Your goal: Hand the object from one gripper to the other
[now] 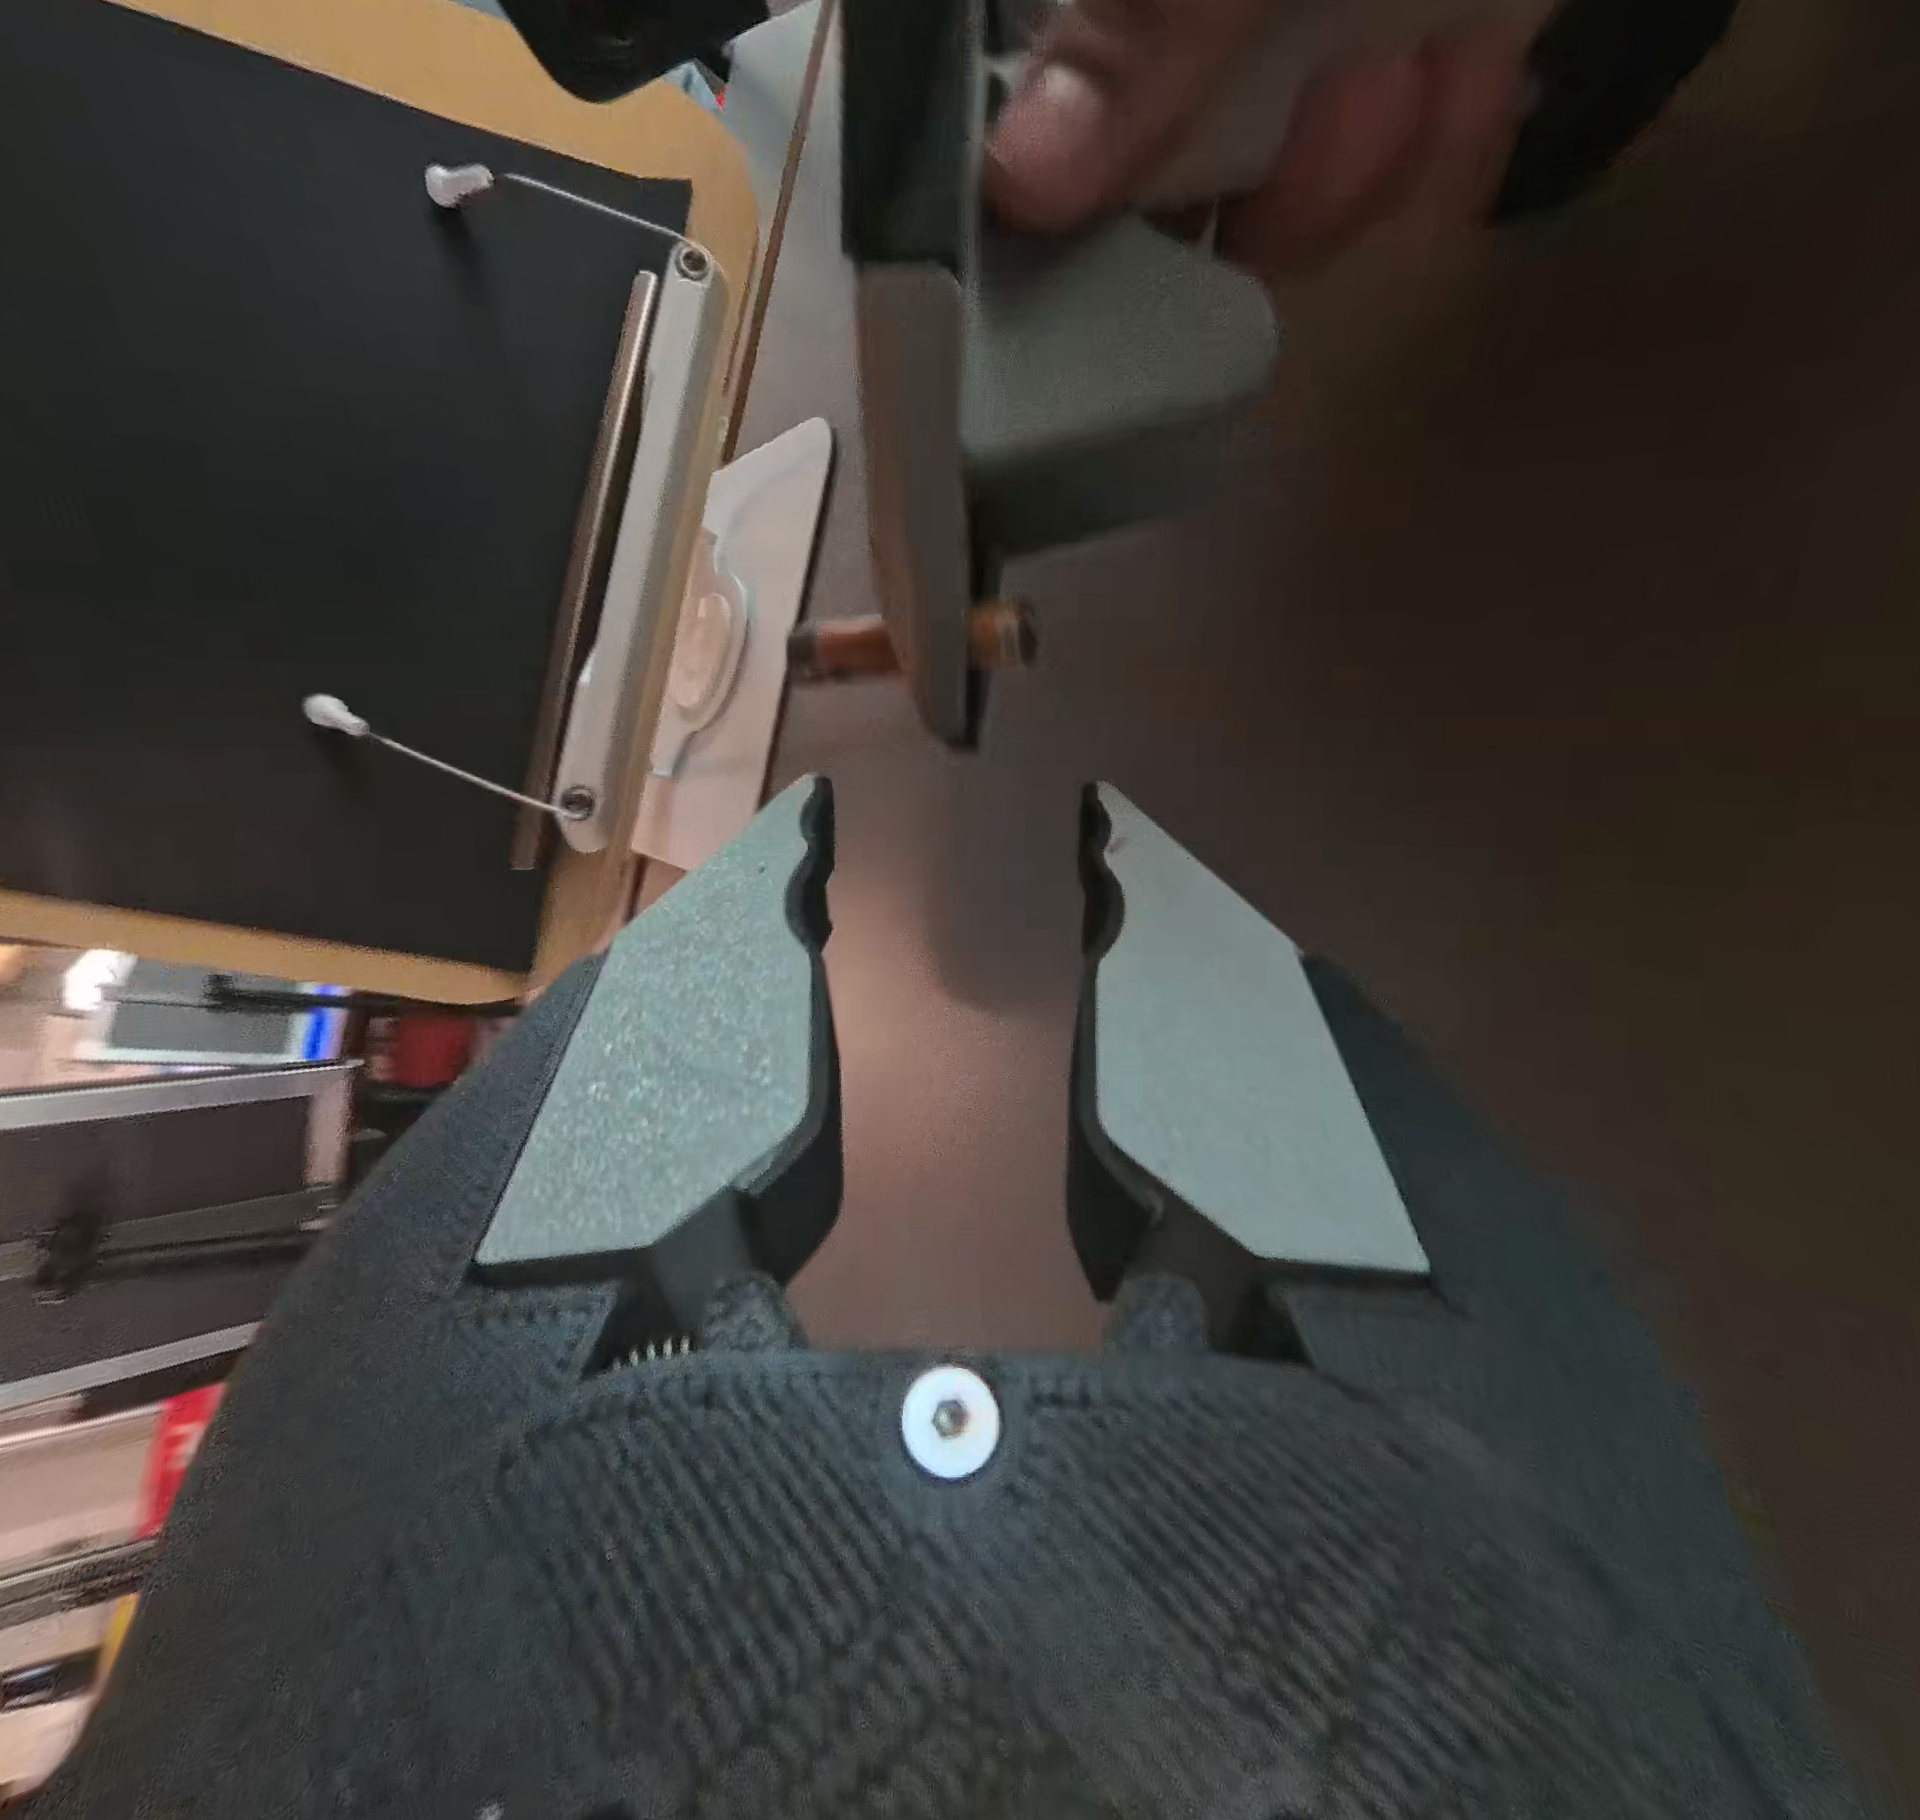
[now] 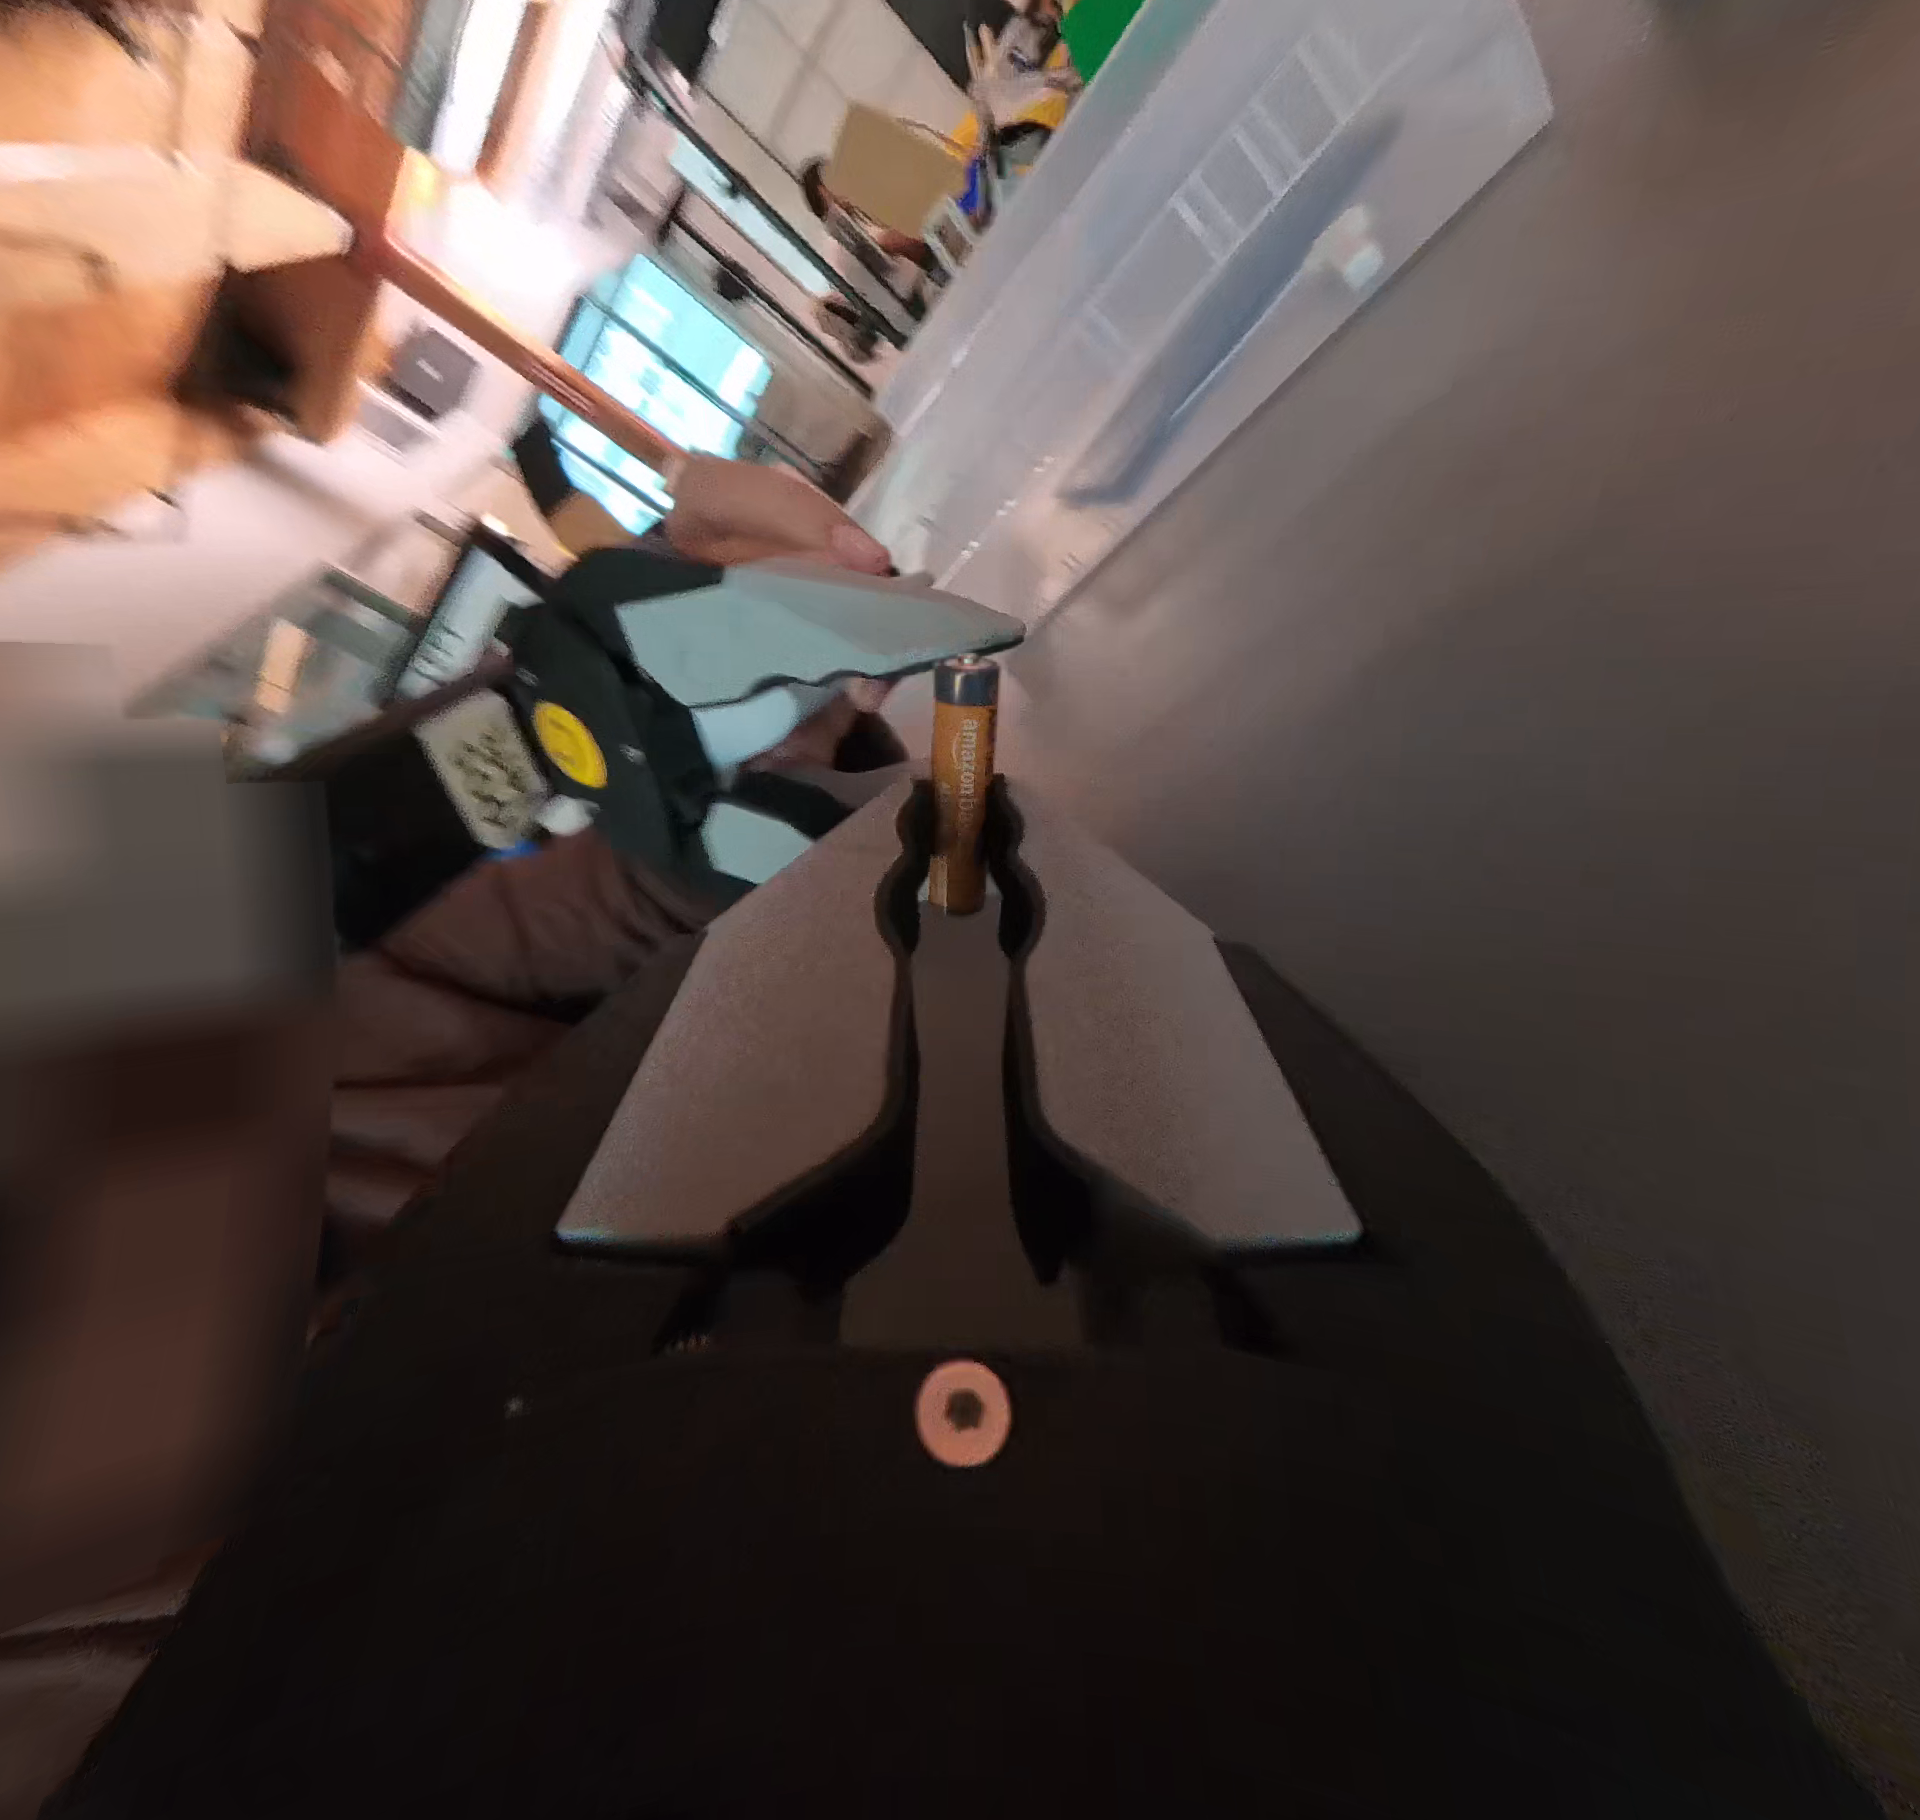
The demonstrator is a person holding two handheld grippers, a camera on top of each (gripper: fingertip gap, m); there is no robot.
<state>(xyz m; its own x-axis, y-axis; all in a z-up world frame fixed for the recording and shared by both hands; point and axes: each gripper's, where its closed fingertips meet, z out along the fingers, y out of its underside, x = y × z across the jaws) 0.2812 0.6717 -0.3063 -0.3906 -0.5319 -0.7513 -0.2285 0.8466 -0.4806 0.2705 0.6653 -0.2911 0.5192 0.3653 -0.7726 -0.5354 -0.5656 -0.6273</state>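
Table (image 2: 1558,835): grey surface, seen at a steep tilt in the right wrist view. Carries a translucent plastic bin (image 2: 1247,243) at its far side.

Board (image 1: 312,482): black panel on a tan backing, left of the left wrist view, with a metal clip bar (image 1: 644,565) along its edge.

Left gripper (image 1: 956,866): jaws spread wide, nothing between them. Also visible in the right wrist view (image 2: 831,627), just beside the battery's top end.

Right gripper (image 2: 961,835): jaws drawn close, clamped on the battery at the tips.

Battery (image 2: 964,783): small, orange-brown, upright between the right gripper's fingertips, upper half protruding. Seen end-on in the left wrist view (image 1: 842,650).
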